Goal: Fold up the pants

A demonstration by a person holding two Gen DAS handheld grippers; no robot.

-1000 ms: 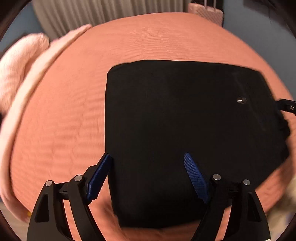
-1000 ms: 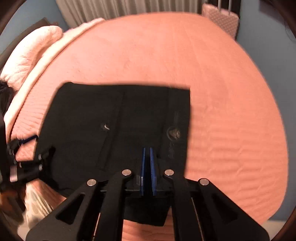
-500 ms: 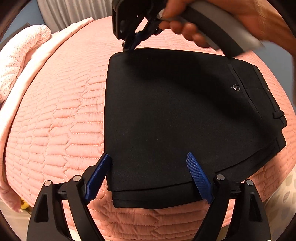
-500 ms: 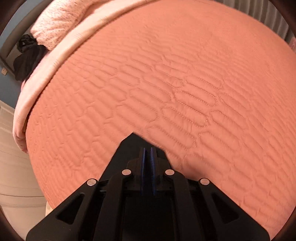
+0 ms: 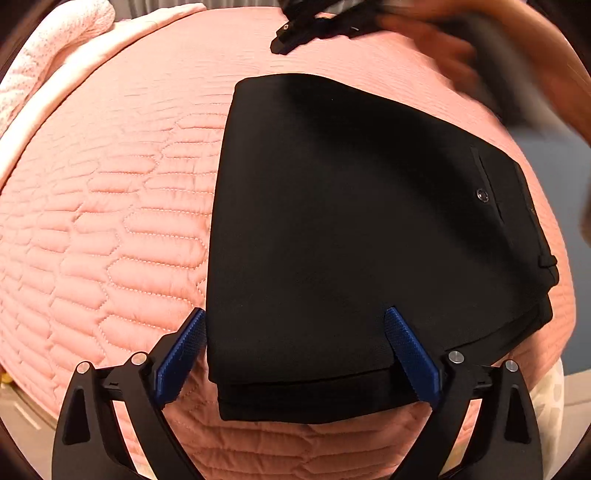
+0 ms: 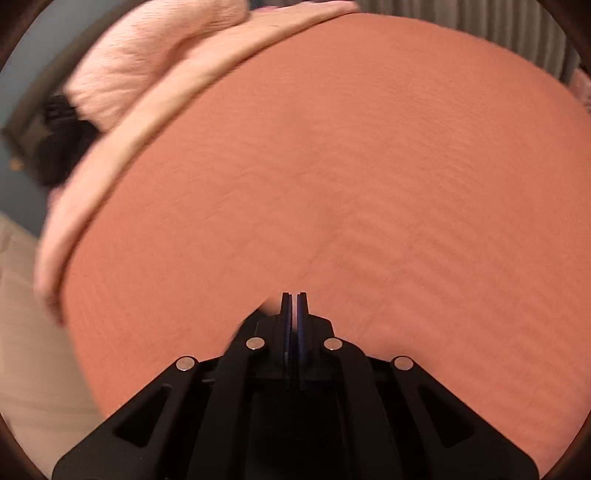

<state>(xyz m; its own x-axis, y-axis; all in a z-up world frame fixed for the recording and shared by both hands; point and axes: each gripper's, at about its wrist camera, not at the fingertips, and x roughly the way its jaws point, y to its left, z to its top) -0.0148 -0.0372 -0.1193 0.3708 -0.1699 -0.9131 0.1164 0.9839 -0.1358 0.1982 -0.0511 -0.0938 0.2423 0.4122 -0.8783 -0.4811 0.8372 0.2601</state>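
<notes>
The black pants (image 5: 351, 240) lie folded in a compact stack on the pink quilted bed (image 5: 110, 229), waistband and a pocket button to the right. My left gripper (image 5: 295, 332) is open, its blue fingers straddling the near left corner of the stack, holding nothing. My right gripper (image 6: 294, 299) is shut and empty, above bare bedspread (image 6: 332, 166); the pants do not show in its blurred view. It also shows in the left wrist view (image 5: 295, 33), held by a hand beyond the far edge of the pants.
A pale pink blanket and pillow (image 5: 55, 55) lie along the bed's left side, also in the right wrist view (image 6: 147, 74). Grey curtains (image 6: 480, 29) hang behind the bed. A dark object (image 6: 55, 140) sits beside the pillow.
The right gripper has lifted off the far corner of the pants and moved up and away over the bed. The left gripper has stayed open at the near corner.
</notes>
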